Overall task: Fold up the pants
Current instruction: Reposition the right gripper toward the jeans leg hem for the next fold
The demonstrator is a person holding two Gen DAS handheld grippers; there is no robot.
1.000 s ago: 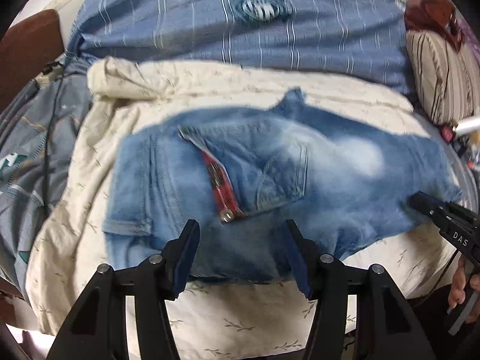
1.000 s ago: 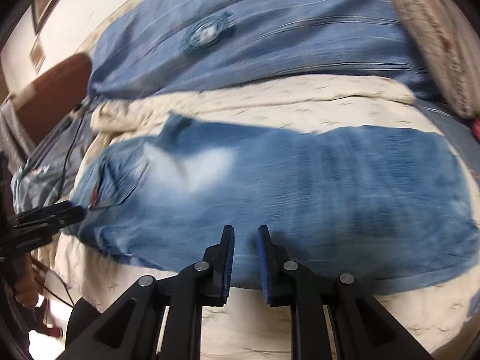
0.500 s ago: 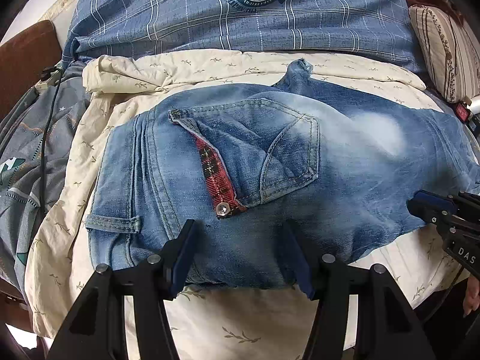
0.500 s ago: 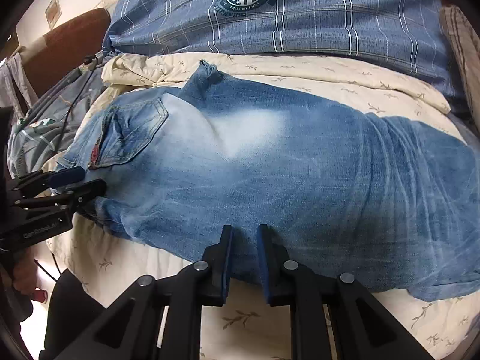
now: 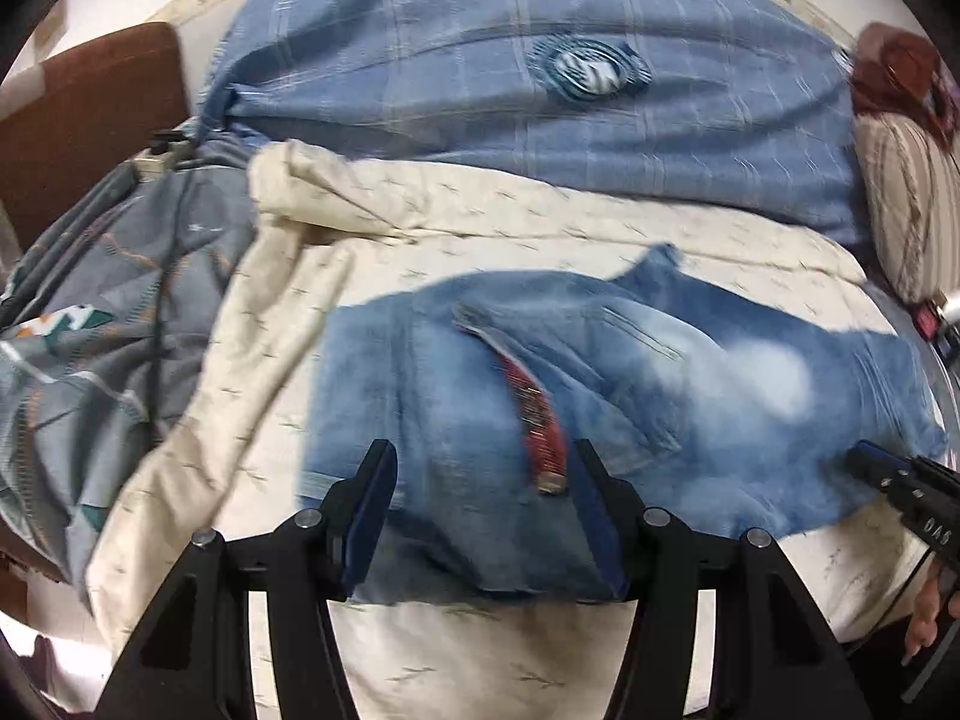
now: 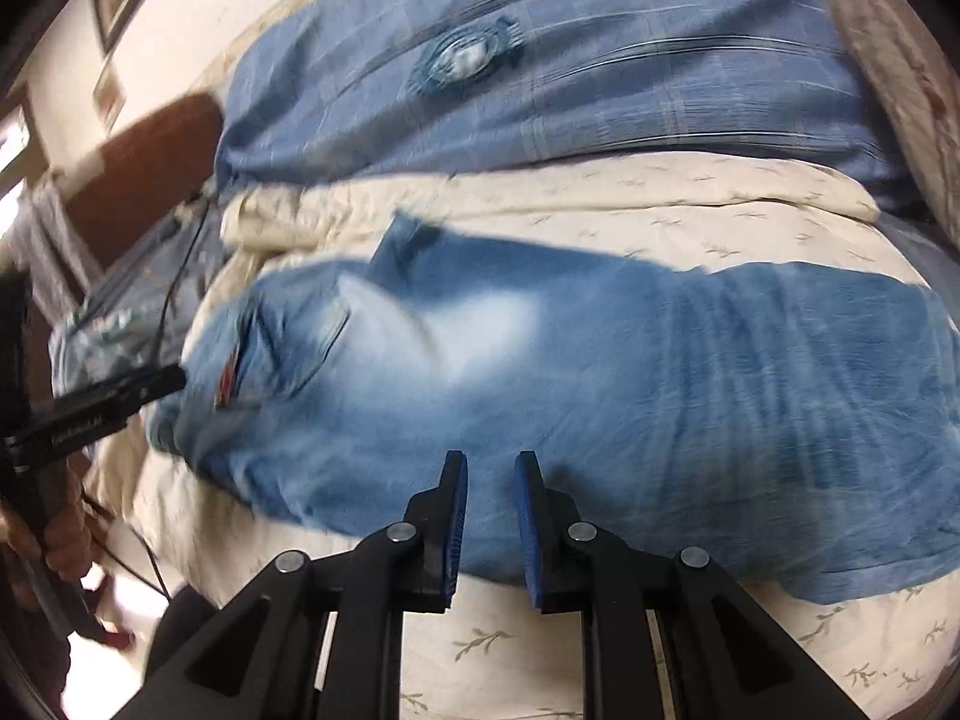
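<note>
Denim pants (image 5: pixel 630 396), light blue with faded white patches, lie flat across the cream sheet (image 5: pixel 480 222) of the bed, with the waist end on the left and the legs running to the right.

Starting from the left in the left wrist view, a grey patterned blanket (image 5: pixel 102 324) is bunched beside the sheet, and a brown headboard (image 5: pixel 90 114) stands behind it. Next comes the waist part of the pants, where a red plaid strip (image 5: pixel 540 420) shows at the edge of the back pocket. The left gripper (image 5: pixel 486 480) is spread wide just over the near hem of this waist part; the denim shows between its fingers, but the pads do not press it. Further right, the right gripper (image 5: pixel 864 462) reaches in from the edge toward the near side of the leg.

In the right wrist view, the left gripper (image 6: pixel 174 381) comes in from the left at the pocket end. The right gripper (image 6: pixel 489 468) is almost pressed together, with only a narrow gap, at the near edge of the leg; whether cloth is pinched between its pads I cannot tell. The pictures are blurred. Behind the pants lies a blue plaid duvet (image 6: pixel 600 78) with a round badge, and a striped pillow (image 5: pixel 906 204) lies at the far right.
</note>
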